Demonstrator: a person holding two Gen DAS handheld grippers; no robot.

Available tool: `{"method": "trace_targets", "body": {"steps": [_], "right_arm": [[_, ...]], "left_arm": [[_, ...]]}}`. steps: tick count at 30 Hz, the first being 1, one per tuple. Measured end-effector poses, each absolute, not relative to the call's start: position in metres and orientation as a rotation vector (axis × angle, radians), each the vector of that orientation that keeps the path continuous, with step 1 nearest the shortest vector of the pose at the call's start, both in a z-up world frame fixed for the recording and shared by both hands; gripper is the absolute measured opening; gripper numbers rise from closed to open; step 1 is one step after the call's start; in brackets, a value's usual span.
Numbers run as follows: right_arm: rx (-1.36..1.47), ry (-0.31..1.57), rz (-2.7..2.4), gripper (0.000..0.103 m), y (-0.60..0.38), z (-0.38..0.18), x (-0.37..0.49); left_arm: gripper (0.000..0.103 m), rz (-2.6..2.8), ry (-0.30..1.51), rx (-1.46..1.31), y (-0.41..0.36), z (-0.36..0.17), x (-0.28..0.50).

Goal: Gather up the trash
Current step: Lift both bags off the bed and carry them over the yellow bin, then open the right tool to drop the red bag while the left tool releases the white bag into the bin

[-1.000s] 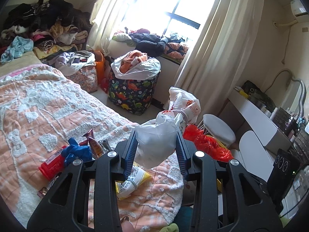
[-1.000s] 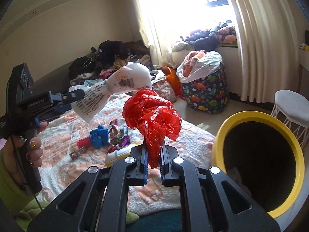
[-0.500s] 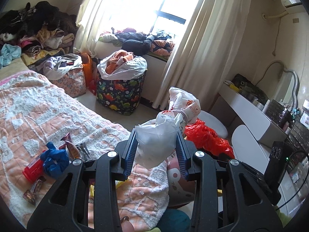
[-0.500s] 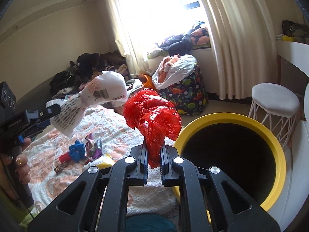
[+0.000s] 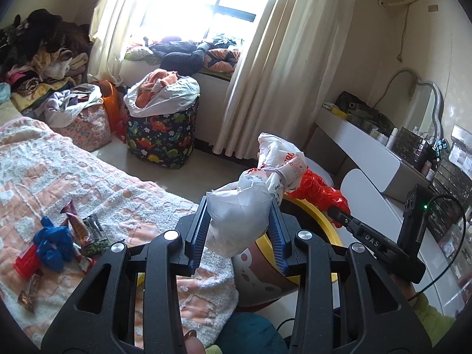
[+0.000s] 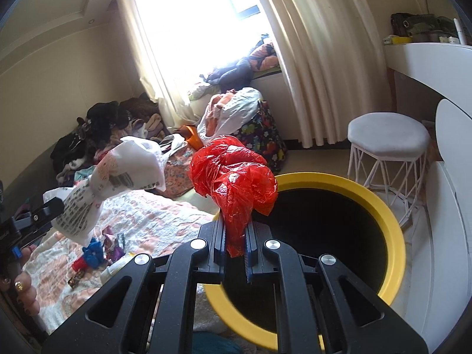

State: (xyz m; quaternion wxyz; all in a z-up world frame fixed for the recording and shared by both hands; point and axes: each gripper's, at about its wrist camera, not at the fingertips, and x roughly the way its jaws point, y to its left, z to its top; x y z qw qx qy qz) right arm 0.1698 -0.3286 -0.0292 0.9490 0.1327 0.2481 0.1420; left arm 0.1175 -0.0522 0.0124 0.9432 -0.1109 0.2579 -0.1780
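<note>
My left gripper (image 5: 239, 228) is shut on a white knotted plastic bag (image 5: 250, 203), held in the air beside the bed's edge; the bag also shows in the right wrist view (image 6: 118, 177). My right gripper (image 6: 235, 240) is shut on a crumpled red plastic bag (image 6: 236, 183), held over the near left rim of the yellow-rimmed trash bin (image 6: 392, 236). In the left wrist view the red bag (image 5: 318, 191) sits just beyond the white bag, above the bin's rim (image 5: 321, 221). Loose wrappers, a blue bag (image 5: 53, 242) and a red can (image 5: 26, 262) lie on the bed.
The bed has an orange-and-white blanket (image 5: 88, 177). A dinosaur-print laundry bin (image 5: 162, 135) and clothes piles stand by the window. A white stool (image 6: 386, 144) and a white desk (image 6: 427, 62) are to the right of the trash bin.
Both grippers have swung right, away from the bed and toward the trash bin, each still holding its bag. The bin's opening has come under the red bag.
</note>
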Motion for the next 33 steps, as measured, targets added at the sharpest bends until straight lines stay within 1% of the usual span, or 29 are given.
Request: {"method": "trace_targets", "body": {"steps": [12,33], "right_arm": [[0.345,0.528,0.19,0.009,-0.369,-0.042,0.177],[0.424,0.6,0.083,0.009,-0.397,-0.067,0.184]], "left_arm": [[0.03,-0.424,0.555,-0.177,-0.082,0.001,0.12],[0.031,-0.488,0.646,-0.106,-0.131,-0.032,0.143]]}}
